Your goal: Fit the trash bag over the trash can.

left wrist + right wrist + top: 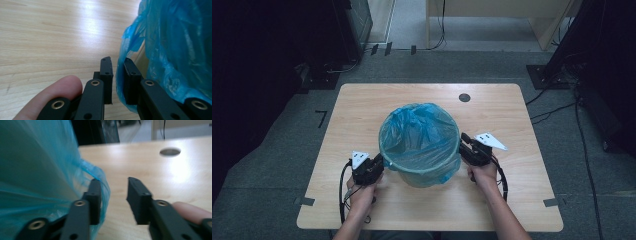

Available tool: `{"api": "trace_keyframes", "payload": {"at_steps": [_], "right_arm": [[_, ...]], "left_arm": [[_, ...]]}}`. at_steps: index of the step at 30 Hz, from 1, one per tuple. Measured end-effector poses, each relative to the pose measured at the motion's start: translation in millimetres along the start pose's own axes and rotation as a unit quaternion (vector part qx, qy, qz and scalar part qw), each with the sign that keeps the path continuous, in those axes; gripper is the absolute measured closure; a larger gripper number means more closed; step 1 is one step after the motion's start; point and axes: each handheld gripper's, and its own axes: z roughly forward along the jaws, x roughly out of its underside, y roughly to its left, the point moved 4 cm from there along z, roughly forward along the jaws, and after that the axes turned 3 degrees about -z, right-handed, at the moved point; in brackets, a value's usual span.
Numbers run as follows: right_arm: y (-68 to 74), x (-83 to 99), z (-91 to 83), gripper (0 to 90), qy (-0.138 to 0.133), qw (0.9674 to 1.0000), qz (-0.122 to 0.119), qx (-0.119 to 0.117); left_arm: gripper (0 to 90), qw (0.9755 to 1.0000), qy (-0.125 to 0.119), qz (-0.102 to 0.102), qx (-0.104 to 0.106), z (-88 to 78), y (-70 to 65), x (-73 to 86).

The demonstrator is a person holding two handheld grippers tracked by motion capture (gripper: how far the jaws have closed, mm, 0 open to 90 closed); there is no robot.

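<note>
A round bin lined with a blue plastic bag (419, 145) stands in the middle of the wooden table (362, 105). My left gripper (379, 165) is at the bin's left side, by the rim. In the left gripper view its jaws (118, 67) stand a narrow gap apart, and a fold of the bag (175, 45) hangs in that gap without being pinched. My right gripper (463, 142) is at the bin's right side. Its jaws (113, 186) are wide apart. The bag's overhang (32, 170) drapes over the jaw nearer the bin.
A round dark cable hole (464, 97) sits in the table's far right part, and also shows in the right gripper view (170, 151). Bare wood lies around the bin. Cables and dark stands are on the floor beyond the table.
</note>
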Motion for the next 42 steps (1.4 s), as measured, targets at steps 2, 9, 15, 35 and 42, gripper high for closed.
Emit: {"api": "trace_keyframes", "payload": {"at_steps": [2,9,15,35,42], "right_arm": [[0.0,-6.6,-10.6,57.2,-0.021,0.9998,-0.002,-0.001],[7.9,-28.3,-47.7,51.3,-0.086,0.9955,-0.03,-0.027],[8.5,-35.4,-62.1,47.9,-0.091,0.9917,-0.028,-0.085],[55.0,-4.7,-133.1,52.6,-0.139,0.9828,-0.044,-0.113],[86.1,2.8,-139.2,35.1,-0.155,0.9739,-0.04,-0.161]], "left_arm": [[79.2,0.9999,-0.013,0.005,0.008,-5.7,-1.0,-0.5],[79.4,0.9987,-0.041,0.024,0.02,-20.3,-8.1,-2.6],[79.7,0.9993,-0.033,0.016,-0.004,-18.3,0.2,-0.4],[79.3,0.9964,-0.066,0.042,0.03,-31.6,-20.0,4.6],[79.3,0.9958,-0.068,0.05,0.036,-31.3,-25.8,6.0]]}}
